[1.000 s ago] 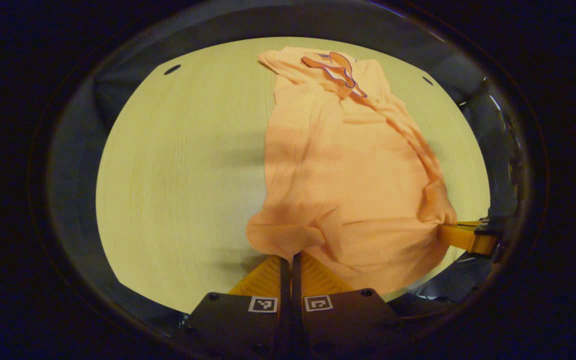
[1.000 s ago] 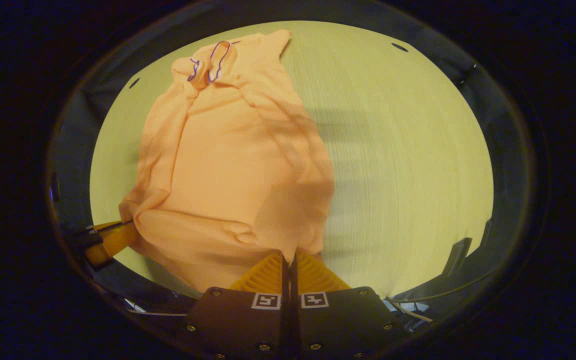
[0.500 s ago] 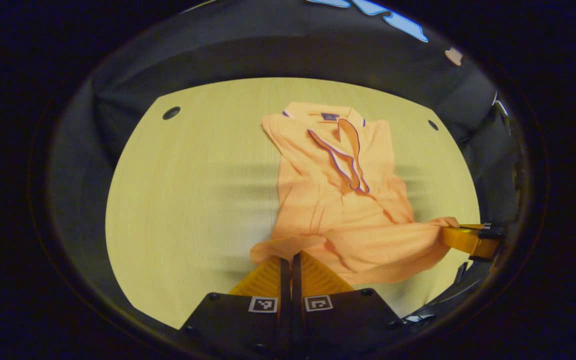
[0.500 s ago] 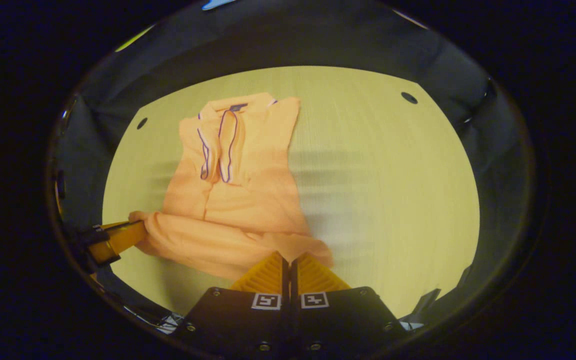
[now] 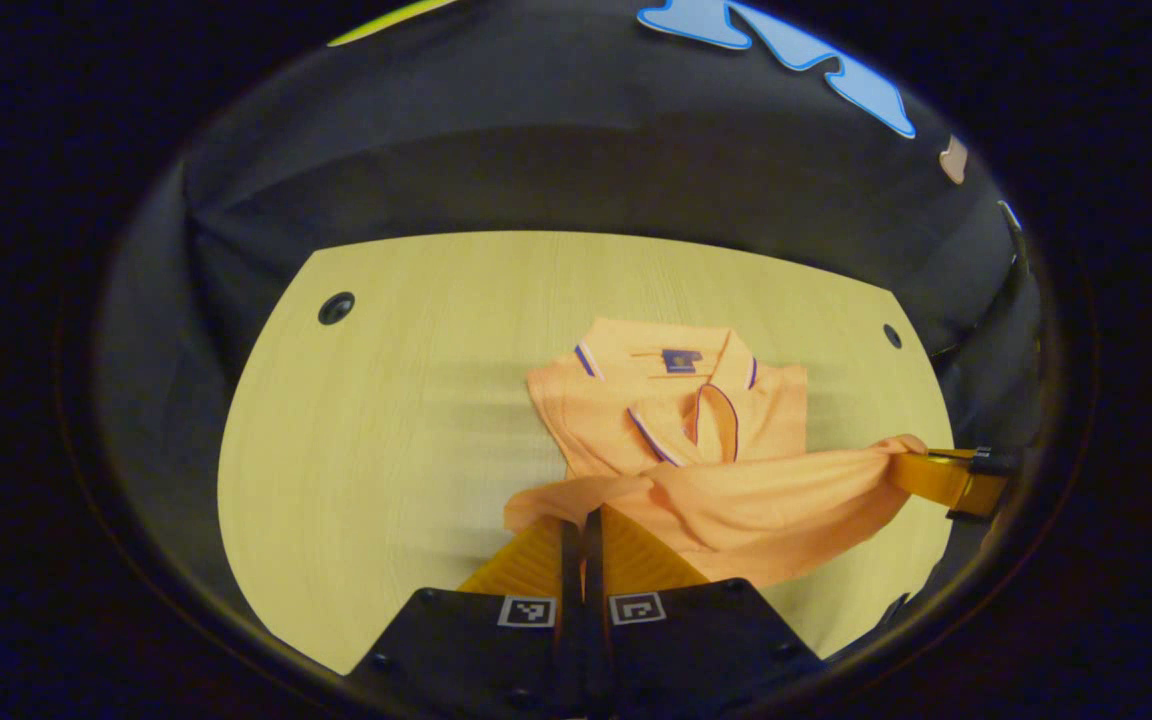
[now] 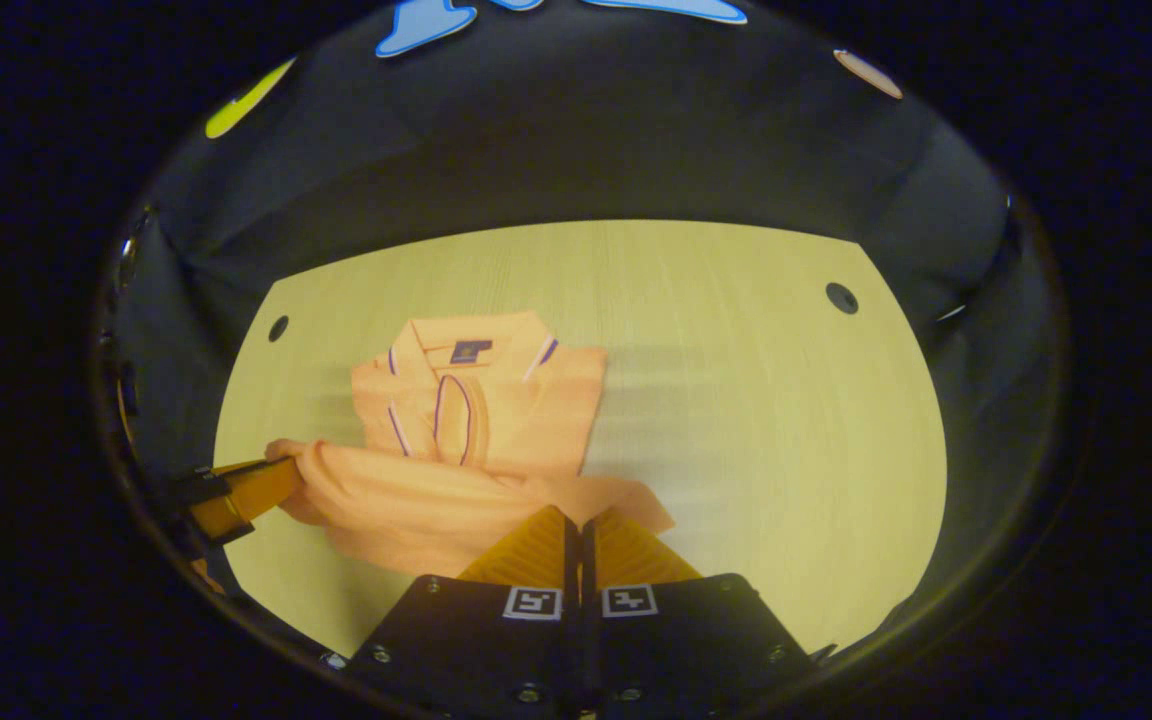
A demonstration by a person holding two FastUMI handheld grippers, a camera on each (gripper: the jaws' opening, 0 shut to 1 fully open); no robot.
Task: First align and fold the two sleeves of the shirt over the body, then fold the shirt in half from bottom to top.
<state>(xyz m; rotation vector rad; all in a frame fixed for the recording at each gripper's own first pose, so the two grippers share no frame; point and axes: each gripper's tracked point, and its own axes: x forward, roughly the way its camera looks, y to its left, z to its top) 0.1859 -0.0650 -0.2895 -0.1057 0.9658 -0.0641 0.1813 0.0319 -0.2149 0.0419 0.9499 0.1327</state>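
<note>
An orange polo shirt [image 5: 696,440] with a dark-trimmed collar lies on the pale wooden table [image 5: 386,420], its collar at the far end. Its bottom hem is lifted and carried over the body toward the collar. My left gripper [image 5: 576,515] is shut on the hem's left corner. The right gripper [image 5: 921,470] shows at the right edge of the left gripper view, pinching the other corner. In the right gripper view the shirt [image 6: 476,430] sits left of centre, my right gripper [image 6: 578,520] is shut on its hem corner, and the left gripper [image 6: 266,480] holds the far corner.
The table [image 6: 756,400] has small dark round holes near its far corners [image 5: 336,307] [image 6: 841,297]. The dark booth wall stands behind the table's far edge. Bare tabletop lies to the left of the shirt in the left gripper view.
Both grippers have carried the hem up and forward over the shirt's body. The collar and placket, hidden behind raised fabric a second ago, have come into view, and more of the back wall shows.
</note>
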